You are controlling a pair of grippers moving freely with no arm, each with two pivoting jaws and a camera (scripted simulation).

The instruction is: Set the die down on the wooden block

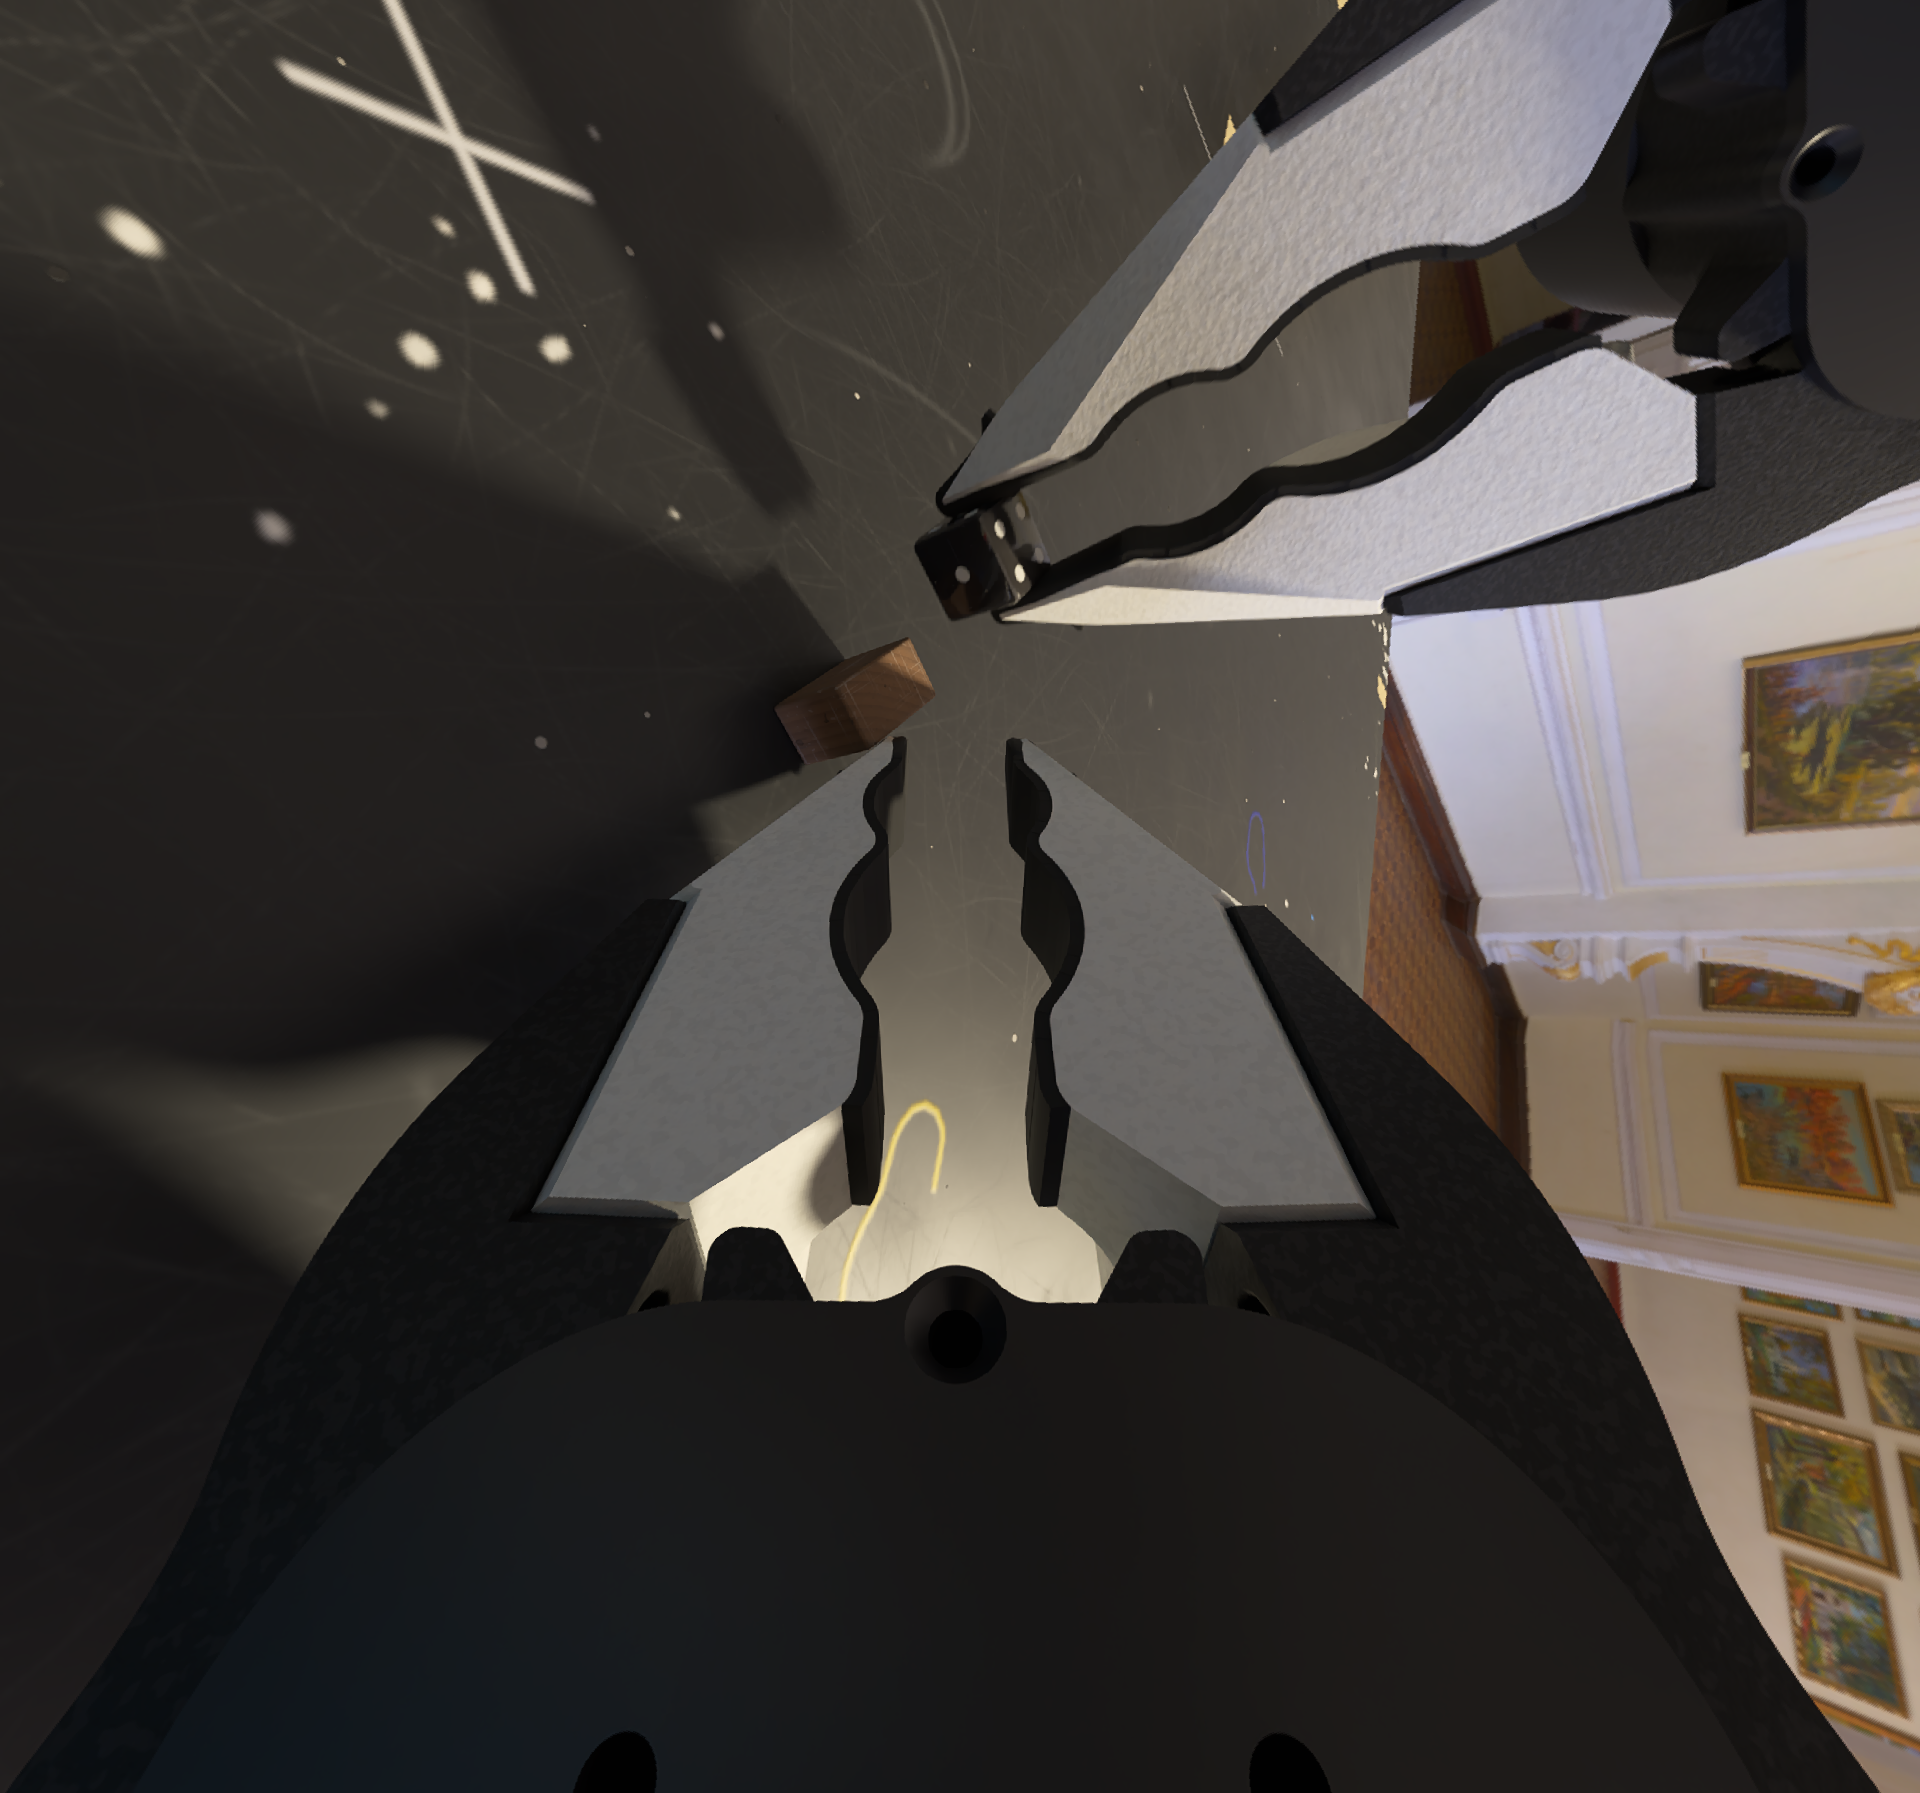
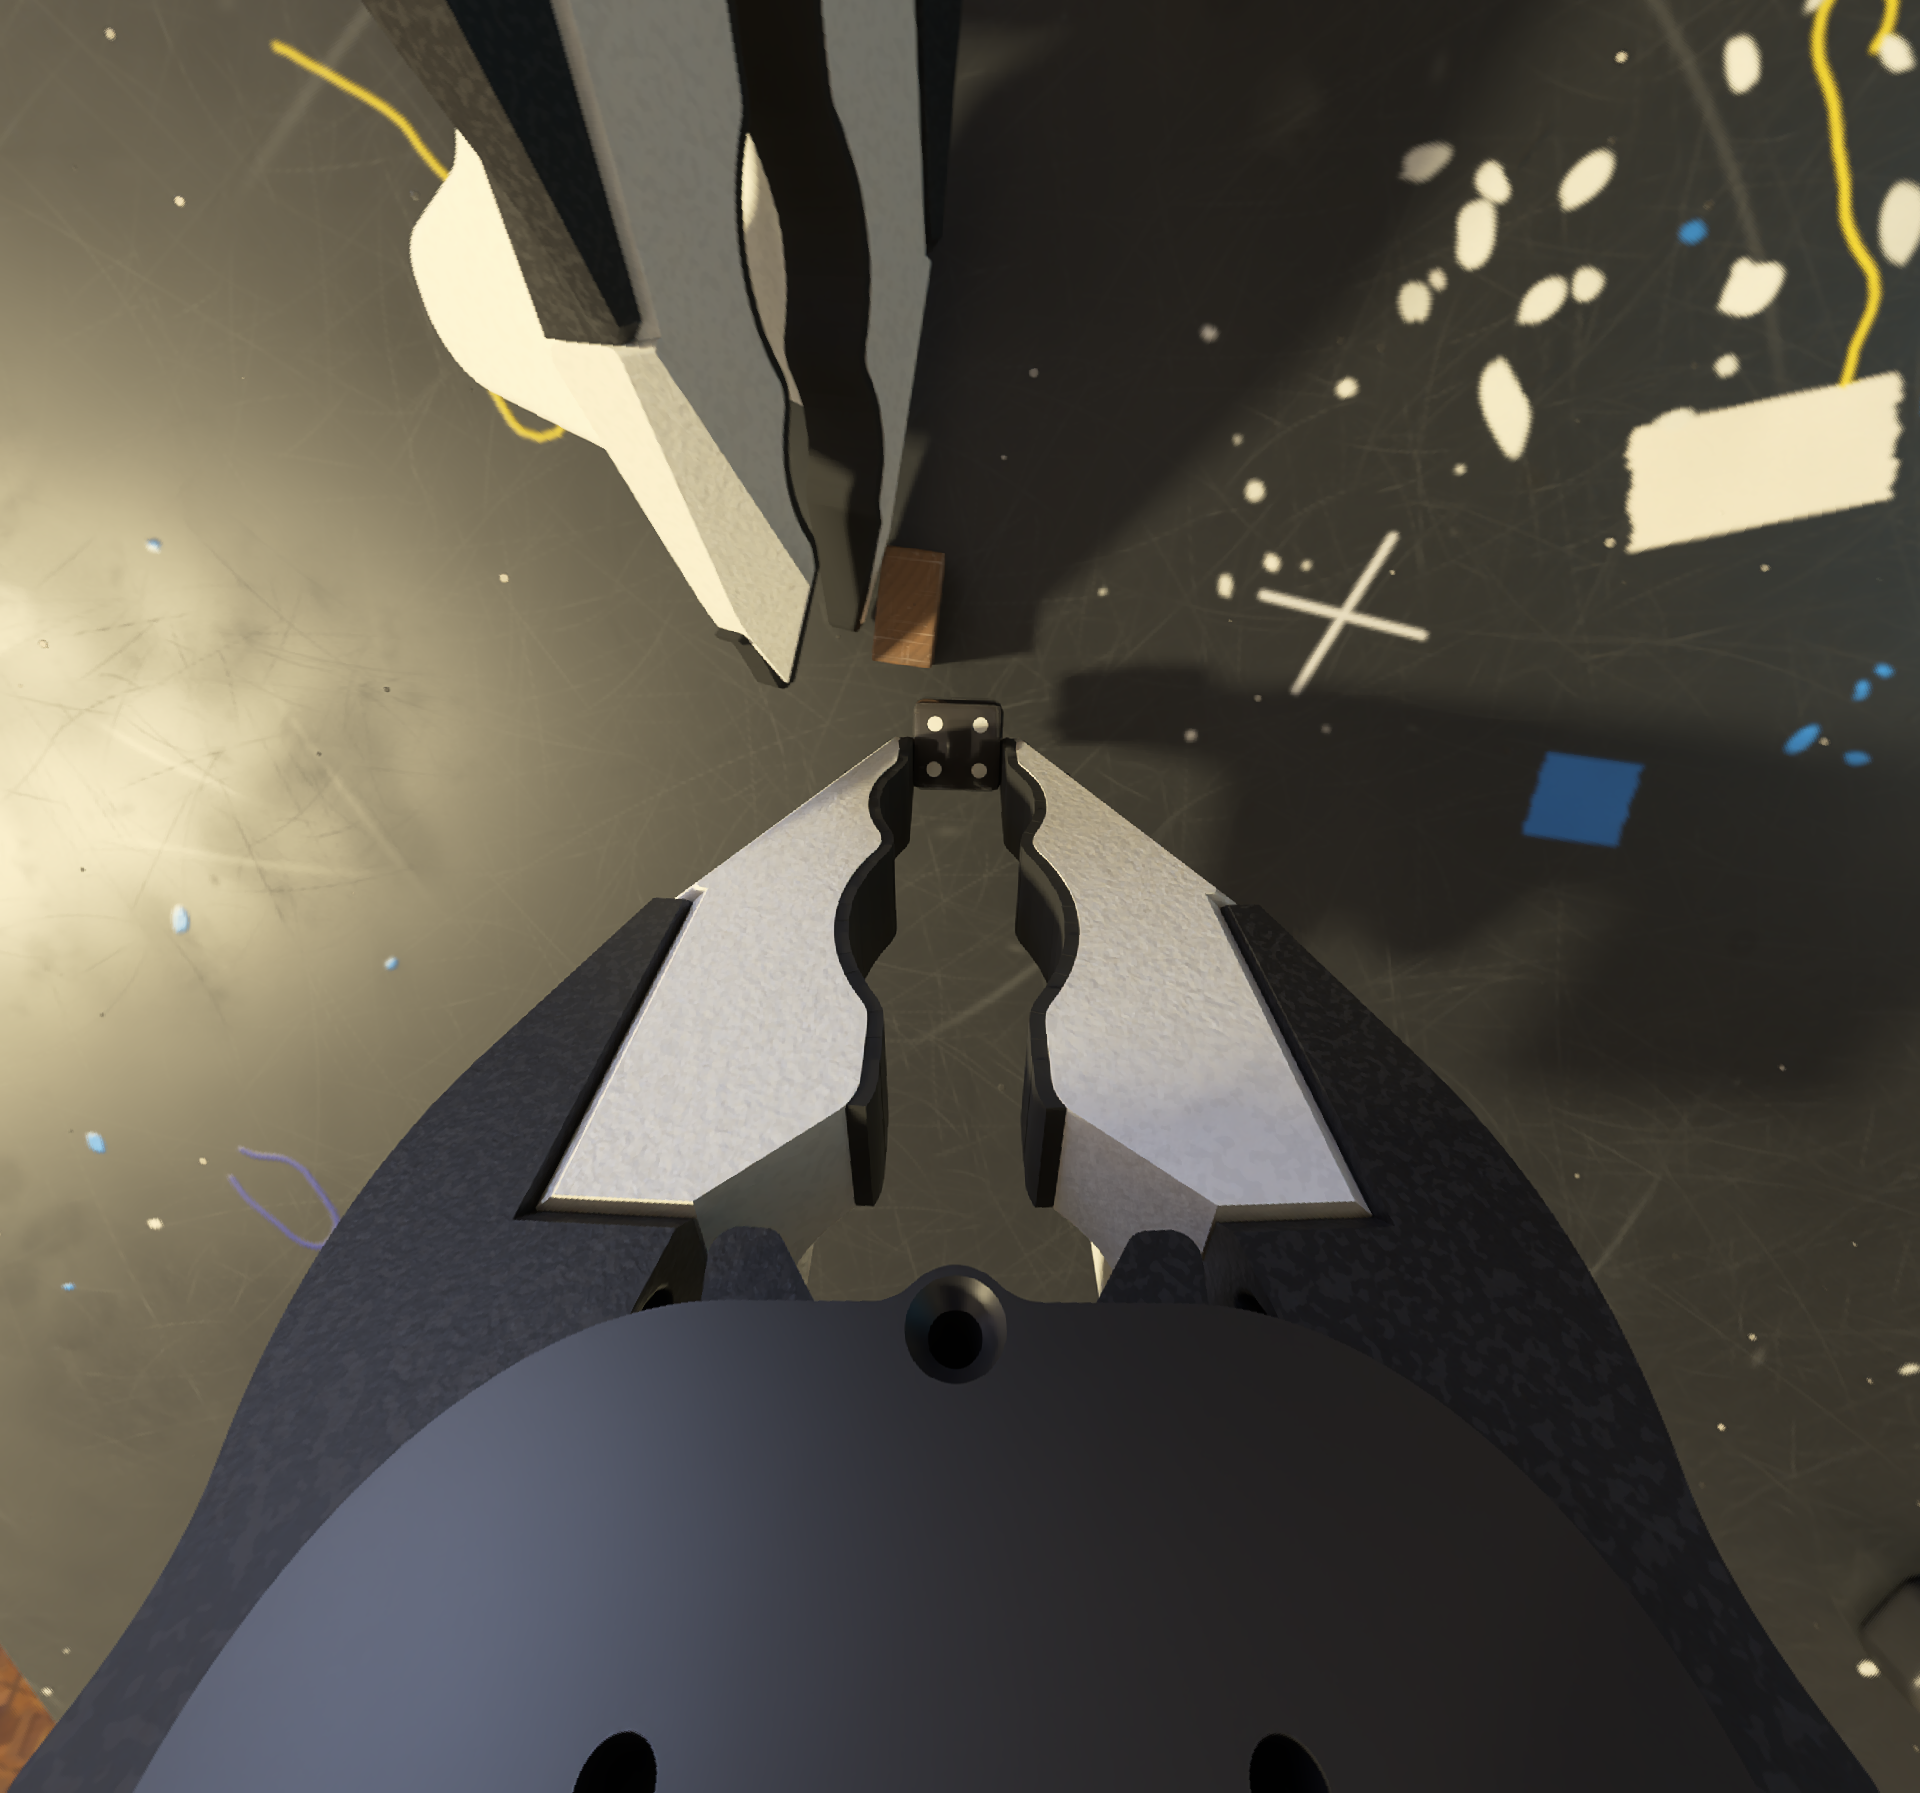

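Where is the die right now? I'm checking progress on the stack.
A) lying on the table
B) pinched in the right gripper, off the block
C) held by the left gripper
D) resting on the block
B: the die sits between the right gripper's fingertips, apart from the block, while the left gripper is empty.

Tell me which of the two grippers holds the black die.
The right gripper pinches the black white-dotted die at its fingertips; the left gripper is open and empty.
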